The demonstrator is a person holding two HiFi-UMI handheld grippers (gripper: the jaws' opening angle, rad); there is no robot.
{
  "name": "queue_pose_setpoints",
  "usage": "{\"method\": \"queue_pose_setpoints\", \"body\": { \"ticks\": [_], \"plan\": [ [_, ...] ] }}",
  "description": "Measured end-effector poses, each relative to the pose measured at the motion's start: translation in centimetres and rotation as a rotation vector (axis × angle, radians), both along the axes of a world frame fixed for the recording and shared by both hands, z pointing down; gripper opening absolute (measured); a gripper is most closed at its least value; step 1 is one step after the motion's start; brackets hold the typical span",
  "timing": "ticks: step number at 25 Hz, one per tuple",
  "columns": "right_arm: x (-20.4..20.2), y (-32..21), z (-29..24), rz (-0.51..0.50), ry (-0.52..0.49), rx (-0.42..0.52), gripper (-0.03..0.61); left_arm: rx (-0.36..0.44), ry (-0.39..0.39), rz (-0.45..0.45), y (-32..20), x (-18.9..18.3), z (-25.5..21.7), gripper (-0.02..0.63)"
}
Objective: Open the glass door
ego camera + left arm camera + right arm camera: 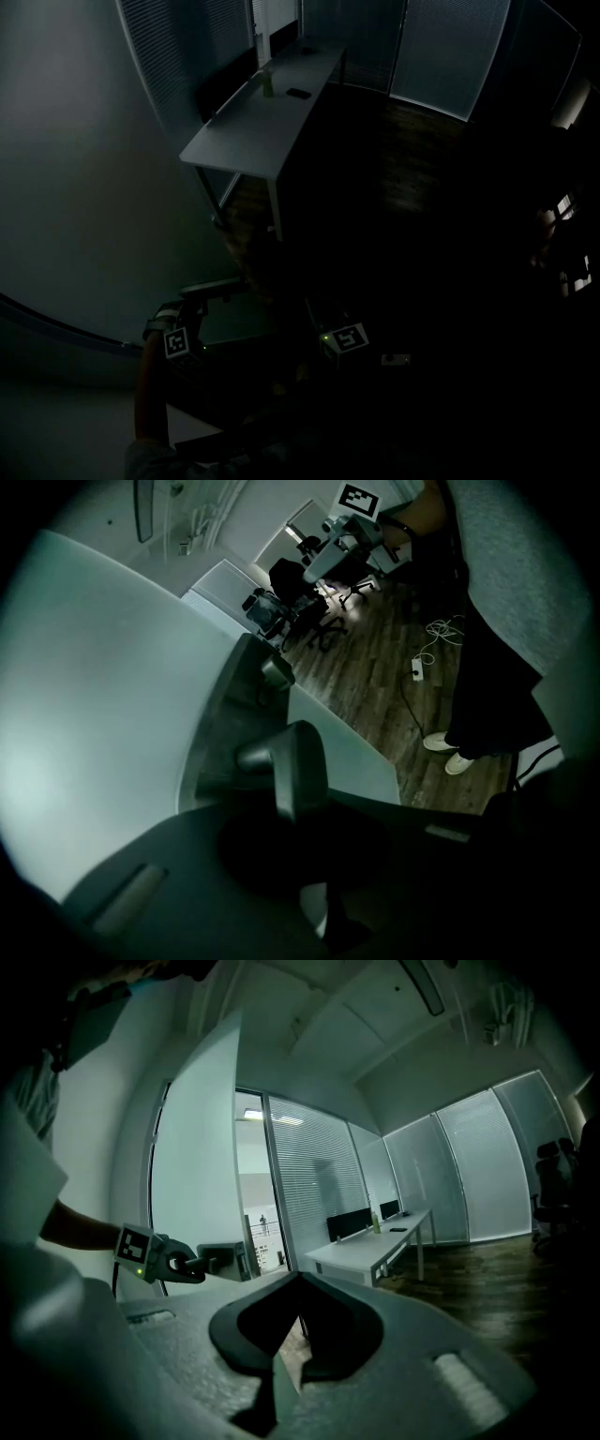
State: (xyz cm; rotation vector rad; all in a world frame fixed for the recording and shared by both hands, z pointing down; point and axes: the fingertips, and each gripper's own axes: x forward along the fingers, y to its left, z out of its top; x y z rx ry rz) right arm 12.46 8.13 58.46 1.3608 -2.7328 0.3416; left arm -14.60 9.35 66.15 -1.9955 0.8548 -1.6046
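Observation:
The frosted glass door (94,705) stands partly swung, its edge (234,1147) beside a lit doorway. My left gripper (298,803) is shut on the door's dark lever handle (292,766). In the right gripper view the left gripper (173,1265) shows from the side, holding that handle (220,1258) at arm's length. My right gripper (300,1279) is shut with nothing between its jaws and hangs free in the room, well right of the door. In the head view both marker cubes show low in the dark, the left (176,342) and the right (347,337).
A long white desk (253,122) with monitors and a green bottle (268,86) stands along the blind-covered glass wall. Office chairs (291,592) stand on the wooden floor. A white cable and power strip (419,667) lie near the person's white shoes (448,752).

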Motion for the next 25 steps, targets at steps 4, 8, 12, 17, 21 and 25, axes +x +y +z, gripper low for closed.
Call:
{"method": "queue_pose_setpoints", "body": {
  "ticks": [4, 8, 12, 17, 21, 25],
  "plan": [
    [0.5, 2.0, -0.2, 0.014, -0.004, -0.005, 0.002, 0.0, -0.005, 0.012, 2.0, 0.3, -0.2, 0.002],
    [0.3, 2.4, 0.4, 0.022, 0.001, -0.002, 0.002, -0.001, -0.008, 0.027, 2.2, 0.3, 0.4, 0.003],
    [0.1, 3.4, 0.5, 0.029, 0.004, 0.001, 0.002, -0.001, -0.003, 0.038, 3.2, 0.2, 0.6, 0.003],
    [0.2, 3.8, 0.5, 0.043, 0.002, -0.004, 0.002, -0.01, -0.001, 0.053, 3.8, 0.3, 0.5, 0.003],
    [0.1, 3.8, 0.3, 0.045, 0.003, -0.003, 0.002, -0.011, -0.007, 0.064, 3.8, 0.3, 0.4, 0.003],
    [-0.3, 3.8, 0.3, 0.05, 0.004, -0.009, 0.002, -0.014, -0.003, 0.072, 3.9, 0.2, 0.3, 0.003]
  ]
}}
